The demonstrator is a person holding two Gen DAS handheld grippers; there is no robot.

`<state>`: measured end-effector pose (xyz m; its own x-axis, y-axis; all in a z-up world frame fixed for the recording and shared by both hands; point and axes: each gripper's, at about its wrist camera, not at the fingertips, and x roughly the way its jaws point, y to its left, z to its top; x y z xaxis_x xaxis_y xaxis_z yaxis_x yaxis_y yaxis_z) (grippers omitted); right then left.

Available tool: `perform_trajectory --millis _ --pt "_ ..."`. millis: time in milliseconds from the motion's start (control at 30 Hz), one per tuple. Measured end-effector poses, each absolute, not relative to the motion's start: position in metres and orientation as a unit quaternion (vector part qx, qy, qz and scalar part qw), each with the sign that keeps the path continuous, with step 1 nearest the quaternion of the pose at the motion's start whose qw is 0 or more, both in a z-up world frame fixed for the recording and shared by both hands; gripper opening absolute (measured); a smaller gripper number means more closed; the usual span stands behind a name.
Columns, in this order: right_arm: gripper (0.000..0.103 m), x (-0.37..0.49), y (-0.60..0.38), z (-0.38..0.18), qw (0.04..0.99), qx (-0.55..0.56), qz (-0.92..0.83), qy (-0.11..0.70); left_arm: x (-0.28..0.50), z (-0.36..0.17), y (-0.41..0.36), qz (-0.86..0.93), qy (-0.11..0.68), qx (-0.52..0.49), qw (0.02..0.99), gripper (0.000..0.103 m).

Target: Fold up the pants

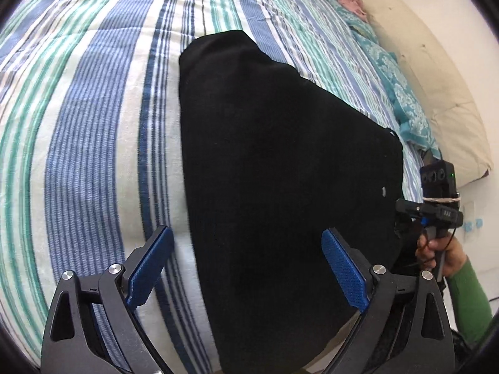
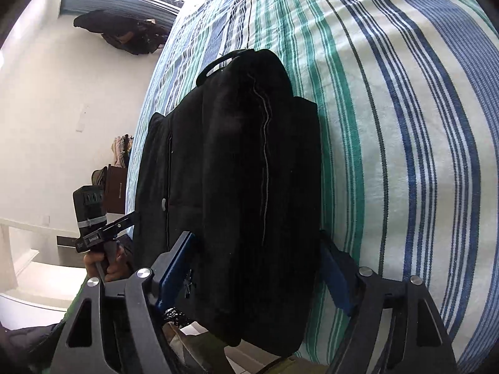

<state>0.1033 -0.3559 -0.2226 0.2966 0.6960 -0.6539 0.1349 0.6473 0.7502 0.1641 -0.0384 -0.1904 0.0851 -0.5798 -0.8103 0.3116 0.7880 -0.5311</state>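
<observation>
Black pants [image 1: 280, 171] lie folded into a compact block on the striped bed cover [image 1: 93, 124], near the bed's edge. They also show in the right wrist view [image 2: 237, 187], with a pale seam line and a waistband loop at the far end. My left gripper [image 1: 248, 243] is open, its blue pads spread over the pants' near end, holding nothing. My right gripper [image 2: 259, 249] is open, its fingers straddling the pants' near end; the right finger is partly hidden behind the cloth. Each gripper appears at the edge of the other's view.
The striped bed cover [image 2: 405, 124] stretches far beyond the pants. A cream pillow [image 1: 430, 71] and a teal patterned cloth [image 1: 396, 71] lie along the bed's right side. In the right wrist view, a white wall [image 2: 46, 109], hanging dark clothes [image 2: 124, 34] and white shelving [image 2: 28, 265] stand beside the bed.
</observation>
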Motion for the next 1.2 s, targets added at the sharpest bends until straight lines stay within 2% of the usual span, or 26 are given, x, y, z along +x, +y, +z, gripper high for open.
perform_trajectory --millis 33,67,100,167,400,533,633,667,767,833,867,900,933,1000,1033,1200 --pt "0.062 0.104 -0.354 -0.224 0.714 0.372 0.196 0.56 0.165 -0.19 -0.044 -0.313 0.605 -0.114 0.724 0.066" --pt "0.054 0.103 -0.352 -0.223 0.715 0.369 0.197 0.56 0.166 -0.189 -0.049 -0.301 0.606 -0.098 0.73 0.054" --pt "0.051 0.102 -0.351 -0.221 0.718 0.368 0.198 0.556 0.165 -0.184 -0.052 -0.298 0.601 -0.089 0.736 0.037" --pt "0.039 0.098 -0.347 -0.21 0.73 0.368 0.2 0.541 0.167 -0.17 -0.049 -0.298 0.594 -0.104 0.74 0.023" --pt "0.035 0.129 -0.321 -0.142 0.774 0.339 0.231 0.483 0.19 -0.095 -0.045 -0.304 0.528 -0.086 0.789 0.022" --pt "0.035 0.188 -0.311 -0.118 0.8 0.304 0.233 0.462 0.24 -0.083 -0.034 -0.275 0.493 -0.089 0.821 0.023" --pt "0.037 0.231 -0.302 -0.124 0.811 0.288 0.21 0.465 0.272 -0.101 -0.031 -0.232 0.484 -0.064 0.841 0.034" --pt "0.04 0.242 -0.3 -0.132 0.808 0.285 0.2 0.476 0.278 -0.112 -0.032 -0.199 0.49 -0.042 0.847 0.04" --pt "0.048 0.257 -0.303 -0.163 0.787 0.254 0.116 0.55 0.265 -0.131 -0.024 -0.121 0.492 0.035 0.862 0.041" --pt "0.05 0.245 -0.315 -0.167 0.786 0.235 0.073 0.567 0.236 -0.125 -0.008 -0.135 0.471 0.048 0.87 0.058" --pt "0.064 0.232 -0.319 -0.162 0.794 0.229 0.073 0.558 0.219 -0.122 -0.002 -0.138 0.458 0.062 0.876 0.078" --pt "0.071 0.217 -0.322 -0.155 0.804 0.209 0.065 0.553 0.198 -0.116 0.002 -0.13 0.442 0.082 0.884 0.093" --pt "0.083 0.201 -0.324 -0.146 0.816 0.18 0.054 0.547 0.18 -0.111 0.005 -0.122 0.426 0.1 0.891 0.095" --pt "0.092 0.169 -0.322 -0.131 0.832 0.143 0.044 0.534 0.15 -0.101 0.002 -0.122 0.408 0.116 0.897 0.096" --pt "0.102 0.157 -0.32 -0.126 0.836 0.134 0.038 0.531 0.14 -0.097 0.0 -0.116 0.404 0.121 0.899 0.098" --pt "0.103 0.103 -0.297 -0.111 0.845 0.109 -0.027 0.523 0.121 -0.082 -0.022 -0.039 0.386 0.141 0.911 0.101"
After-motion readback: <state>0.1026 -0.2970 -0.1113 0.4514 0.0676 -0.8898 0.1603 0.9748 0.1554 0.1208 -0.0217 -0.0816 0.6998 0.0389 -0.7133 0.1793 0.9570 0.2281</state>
